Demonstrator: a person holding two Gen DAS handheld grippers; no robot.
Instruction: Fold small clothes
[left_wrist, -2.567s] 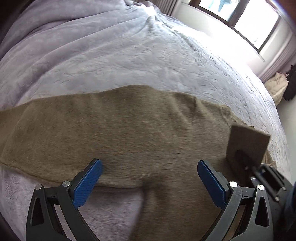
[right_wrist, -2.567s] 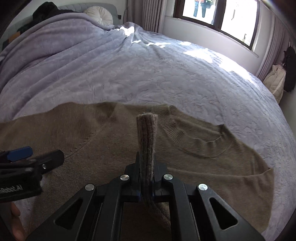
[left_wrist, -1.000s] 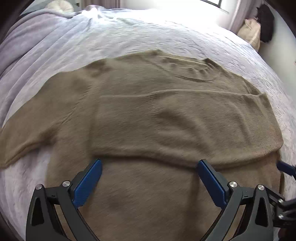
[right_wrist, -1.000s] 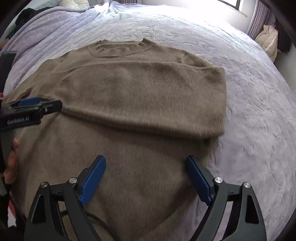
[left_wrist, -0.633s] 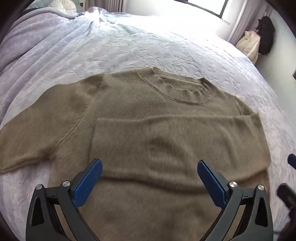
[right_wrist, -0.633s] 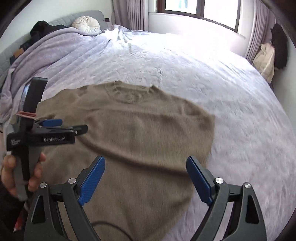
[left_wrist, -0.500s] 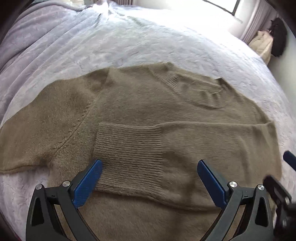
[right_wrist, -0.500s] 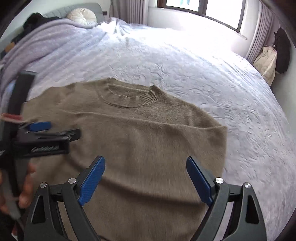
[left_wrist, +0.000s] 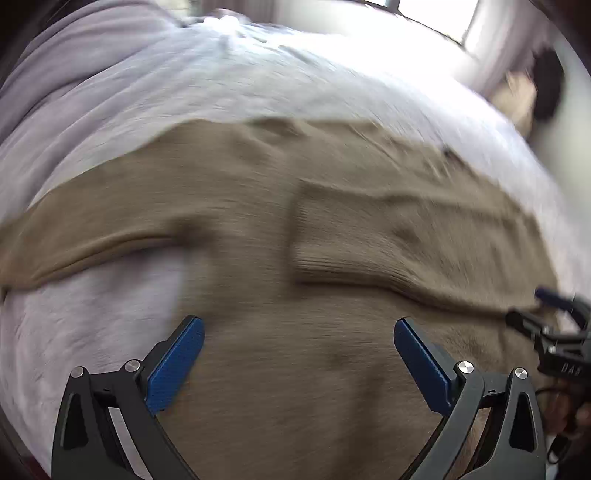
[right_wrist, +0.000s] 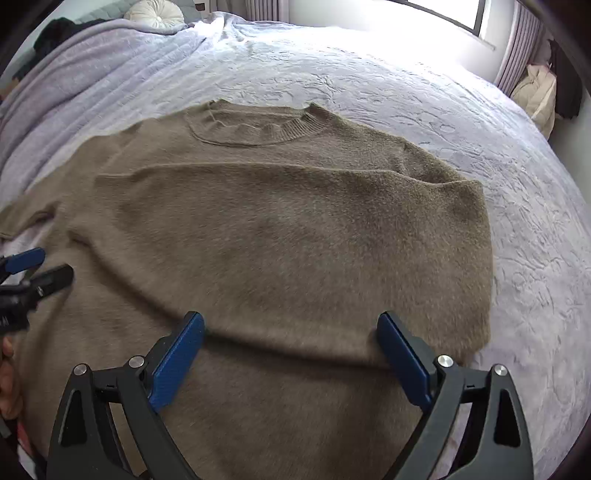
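A tan knitted sweater (right_wrist: 295, 229) lies flat on the lavender bedspread (right_wrist: 406, 92), collar (right_wrist: 255, 125) at the far side. One sleeve is folded across the chest, its ribbed cuff (left_wrist: 321, 236) near the middle. The other sleeve (left_wrist: 74, 229) stretches out to the left. My left gripper (left_wrist: 295, 326) hovers open over the sweater's lower body, in a blurred view. My right gripper (right_wrist: 290, 319) hangs over the folded sleeve's lower edge, its jaws opening with only flat fabric beneath. Each gripper shows at the edge of the other's view: right gripper (left_wrist: 554, 314), left gripper (right_wrist: 29, 269).
A round white cushion (right_wrist: 155, 13) and dark clothes (right_wrist: 62, 29) lie at the head of the bed. A window (right_wrist: 443, 11) is beyond it. A cream bag (right_wrist: 535, 92) and a dark garment (right_wrist: 565, 85) sit by the wall at right.
The right gripper let go of the cuff, leaving the sleeve folded across the chest. The left gripper has swung left, bringing the outstretched sleeve into view. The right gripper's jaws stand slightly wider.
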